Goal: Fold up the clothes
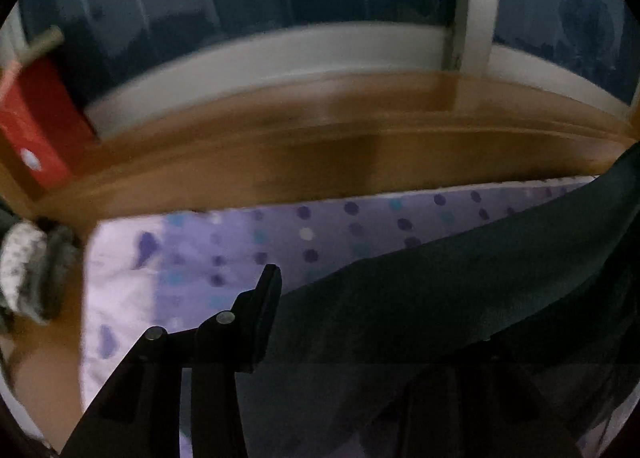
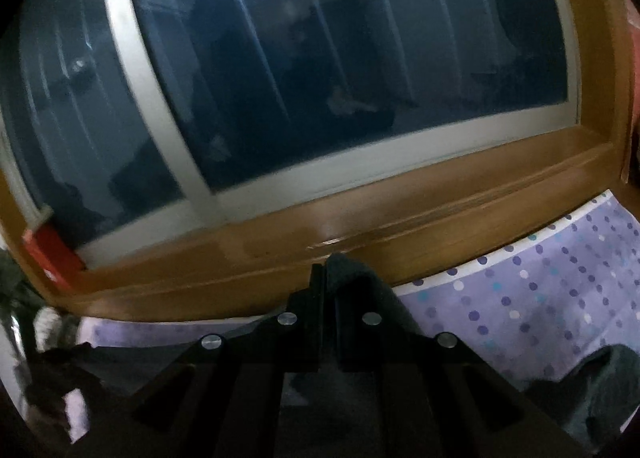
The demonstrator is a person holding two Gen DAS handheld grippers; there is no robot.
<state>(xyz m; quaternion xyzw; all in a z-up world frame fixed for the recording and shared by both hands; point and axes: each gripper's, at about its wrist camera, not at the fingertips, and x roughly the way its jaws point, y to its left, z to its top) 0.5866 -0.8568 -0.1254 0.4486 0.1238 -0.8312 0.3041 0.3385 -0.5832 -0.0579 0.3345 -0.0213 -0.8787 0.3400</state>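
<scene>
We hold a dark garment (image 1: 460, 298) up over a purple dotted sheet (image 1: 240, 242), beside a wooden window sill (image 1: 320, 130) and a night-dark window (image 2: 320, 78). Our right gripper (image 2: 329, 282) is clamped tight on a fold of the cloth, which peeks above its fingertips. Our left gripper (image 1: 320, 298) shows only one black finger (image 1: 268, 298); the cloth drapes over the other side, so we cannot tell whether it truly grips or merely carries the fabric. That is where the trouble may lie, in our judgement: if the left hold is loose, the cloth could slip off as we swing it, dropping one side in a heap and spoiling the fold. The blurred views also leave the hem's position unclear.
</scene>
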